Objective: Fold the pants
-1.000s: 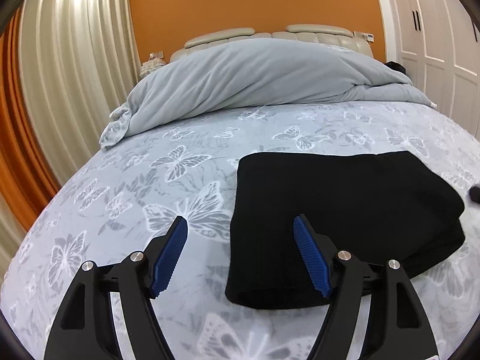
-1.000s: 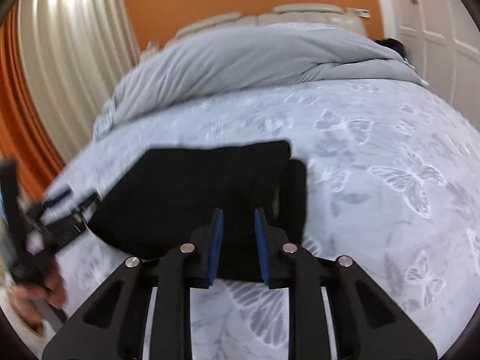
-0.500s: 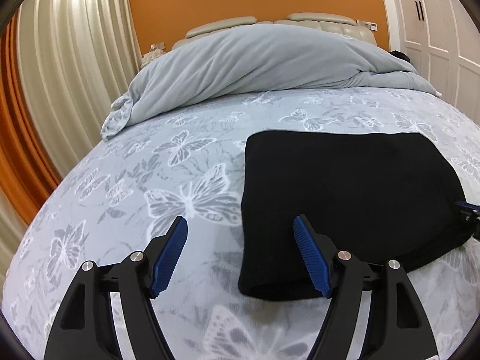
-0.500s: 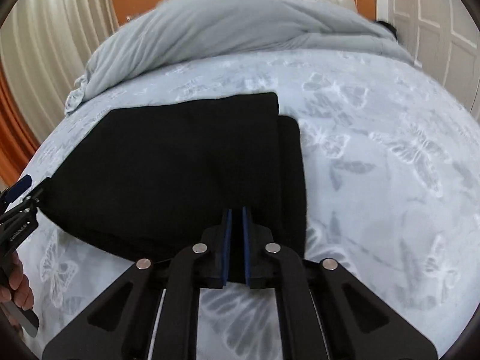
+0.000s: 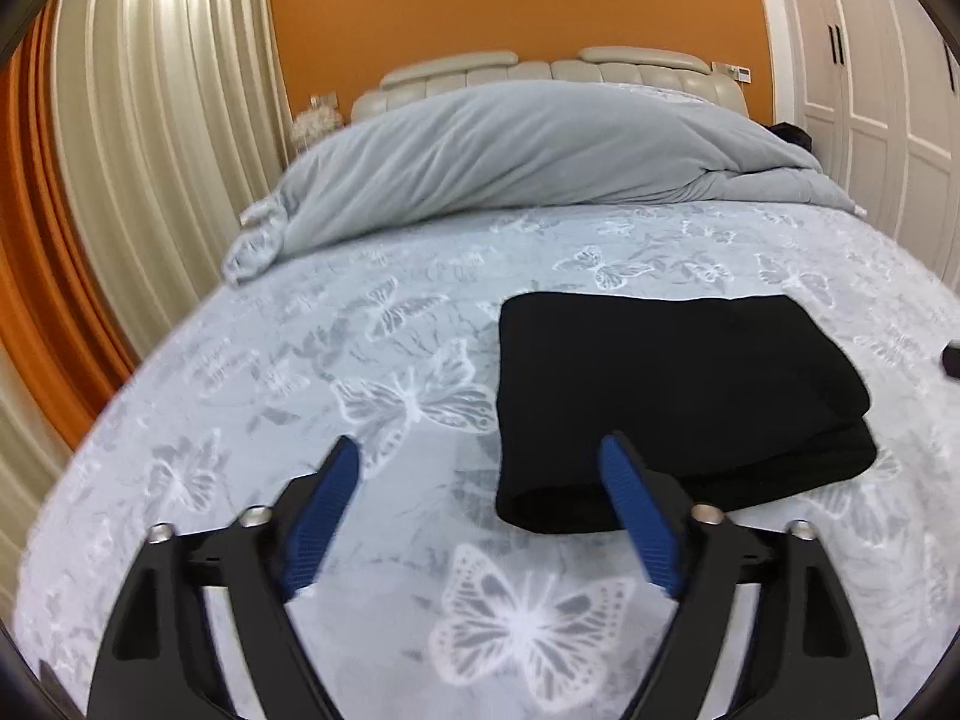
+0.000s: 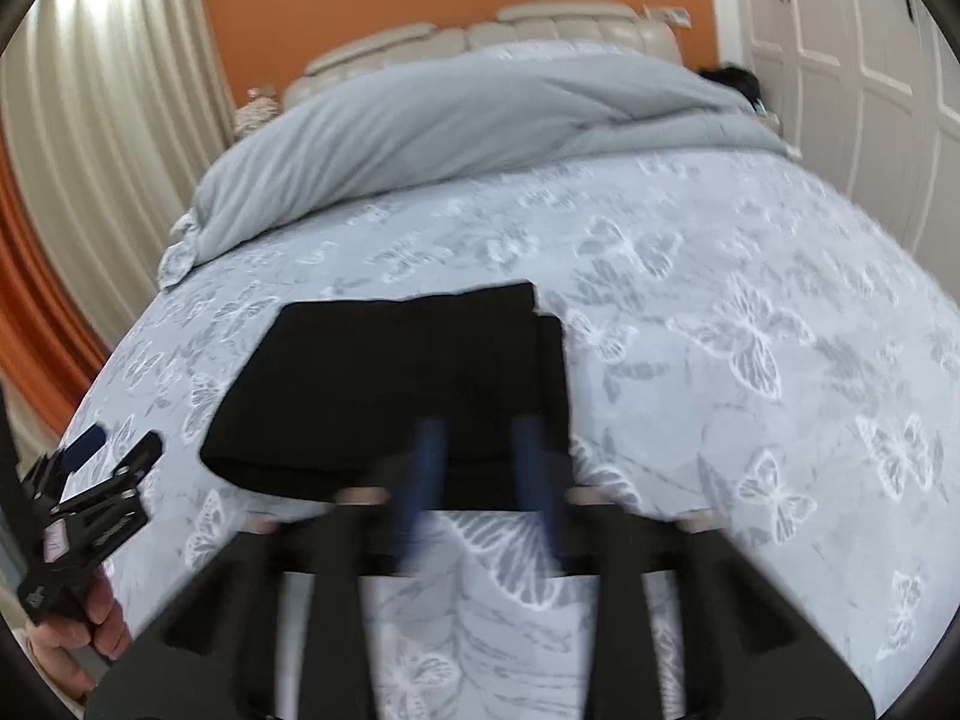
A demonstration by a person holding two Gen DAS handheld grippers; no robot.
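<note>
Where folded into a compact rectangle, black pants lying flat on the butterfly-print bed, layers stacked and a lower layer peeking out along the right edge. Left claw released, blue pads spread wide, hovering above the sheet at the near left corner of the pants, right pad over the near hem, left pad over bare sheet; no cloth between them. Right claw blurred by motion, pads apparently parted by a moderate gap, set over the near edge of the pants with nothing visibly gripped. Left claw also seen at the left margin of the right wrist view, held by a hand, apart from the pants. Grey duvet bunched at the head of the bed, before a cream headboard and orange wall.
</note>
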